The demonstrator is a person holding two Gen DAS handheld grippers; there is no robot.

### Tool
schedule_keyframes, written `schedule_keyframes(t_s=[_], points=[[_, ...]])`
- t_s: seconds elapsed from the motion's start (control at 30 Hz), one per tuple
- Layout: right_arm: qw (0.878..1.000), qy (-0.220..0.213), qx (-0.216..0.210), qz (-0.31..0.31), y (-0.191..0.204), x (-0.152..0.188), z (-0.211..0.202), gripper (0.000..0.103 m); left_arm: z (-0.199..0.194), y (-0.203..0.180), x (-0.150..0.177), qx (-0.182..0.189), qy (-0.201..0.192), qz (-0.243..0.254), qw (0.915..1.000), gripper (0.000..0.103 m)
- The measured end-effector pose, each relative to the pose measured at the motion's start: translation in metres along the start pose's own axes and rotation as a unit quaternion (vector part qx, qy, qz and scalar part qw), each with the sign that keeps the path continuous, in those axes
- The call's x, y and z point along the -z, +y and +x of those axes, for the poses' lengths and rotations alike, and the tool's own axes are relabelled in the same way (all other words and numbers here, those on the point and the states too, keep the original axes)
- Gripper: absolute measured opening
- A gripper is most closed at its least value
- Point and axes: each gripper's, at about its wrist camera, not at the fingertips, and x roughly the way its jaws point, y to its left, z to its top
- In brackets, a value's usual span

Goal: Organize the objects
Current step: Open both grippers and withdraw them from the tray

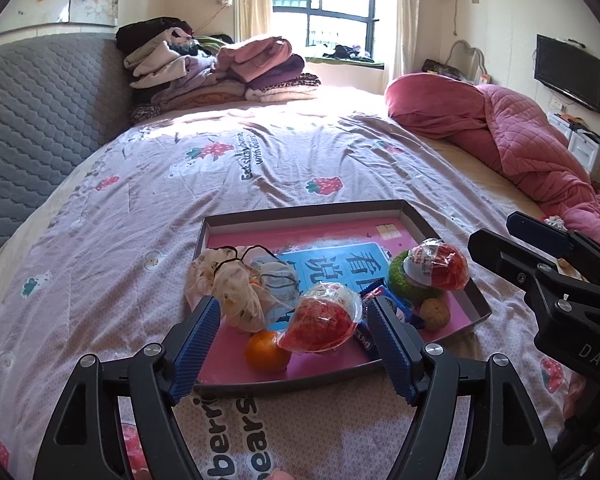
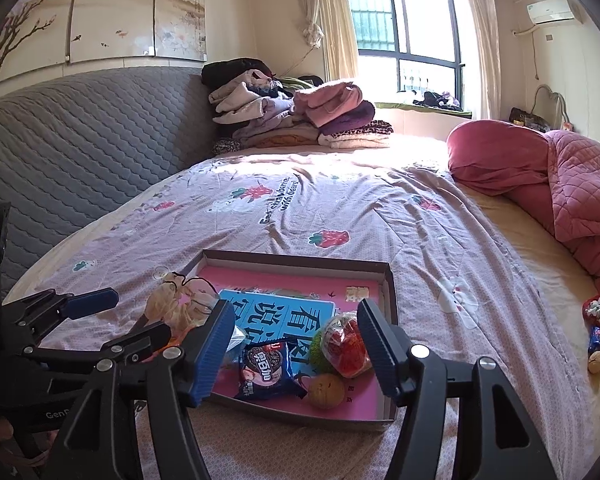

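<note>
Pink strawberry-print bedsheet under shallow tray; window behind; left gripper, right gripper wide apart, empty.

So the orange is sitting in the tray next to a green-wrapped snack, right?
Not quite. In the left wrist view the orange does sit in the tray, but the wrapped snack touching it is red, not green.

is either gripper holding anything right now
Nothing is held: the left gripper and right gripper both stand open above the tray.
</note>
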Motion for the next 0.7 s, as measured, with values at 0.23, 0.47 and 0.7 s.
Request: schedule_keyframes(t_s=[0.23,0.47,0.7], points=[[1.000,-0.003,-0.003,0.006,0.002,0.003,-0.010,0.063,-0.008,0.006,0.008,-0.004,0.004,-0.013,0.9999,0.077],[1.000,-0.019,0.001,0.006,0.003,0.002,-0.021,0.064,-0.023,0.012,0.010,-0.007,-0.009,-0.021,0.9997,0.077],[1.000,-0.025,0.006,0.010,0.002,0.004,-0.031,0.064,-0.034,0.019,0.014,-0.006,-0.015,-0.032,0.9994,0.077]])
